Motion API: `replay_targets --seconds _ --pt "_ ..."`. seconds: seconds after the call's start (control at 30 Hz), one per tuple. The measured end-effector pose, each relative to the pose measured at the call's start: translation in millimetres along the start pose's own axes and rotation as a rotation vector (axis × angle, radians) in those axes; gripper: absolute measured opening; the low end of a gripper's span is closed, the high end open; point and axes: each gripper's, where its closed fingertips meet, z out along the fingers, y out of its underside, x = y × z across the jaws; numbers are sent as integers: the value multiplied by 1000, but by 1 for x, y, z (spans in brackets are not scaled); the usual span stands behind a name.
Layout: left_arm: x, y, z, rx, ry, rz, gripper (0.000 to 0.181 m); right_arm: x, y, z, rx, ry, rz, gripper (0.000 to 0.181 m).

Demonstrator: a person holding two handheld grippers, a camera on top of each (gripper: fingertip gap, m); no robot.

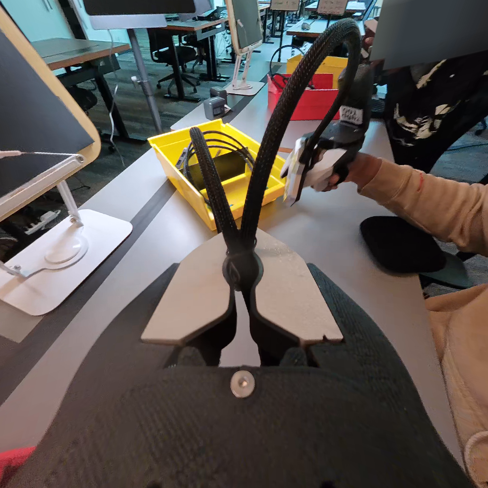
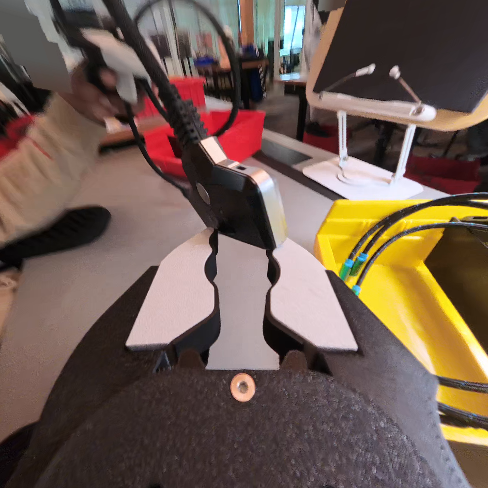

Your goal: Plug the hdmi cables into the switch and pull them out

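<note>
My left gripper [image 1: 241, 253] is shut on a black braided HDMI cable [image 1: 264, 169], pinched where two strands meet at a tie. One strand arches up and right to my right gripper [image 1: 295, 171]; the other loops toward the yellow bin [image 1: 169, 148]. In the right wrist view, my right gripper [image 2: 244, 243] is shut on the lower end of a black HDMI switch [image 2: 237, 200] with a silver edge and holds it tilted above the table. A ribbed cable plug [image 2: 187, 118] sits in the switch's upper end. The left gripper [image 2: 113, 60] shows blurred at the upper left.
The yellow bin [image 2: 396, 303] holds thin black cables and a black box. A red bin [image 1: 311, 103] stands behind it. A tablet on a white stand [image 1: 66, 264] is at the left. A black pad [image 1: 401, 243] lies on the grey table. Two small grey devices [image 1: 215, 107] sit farther back. There is about 20 cm between the tips of the two grippers.
</note>
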Motion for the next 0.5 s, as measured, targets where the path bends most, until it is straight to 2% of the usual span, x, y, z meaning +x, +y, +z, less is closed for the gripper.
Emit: replay_targets --seconds 0.13,0.3,0.5 --pt "20 -13 6 17 28 16 5 -8 30 20 -186 21 -127 35" --pt "36 -23 6 15 15 85 4 -24 34 42 -198 -20 -122 45" --pt "41 -25 5 18 34 101 4 -68 20 66 -228 -136 -281 56"
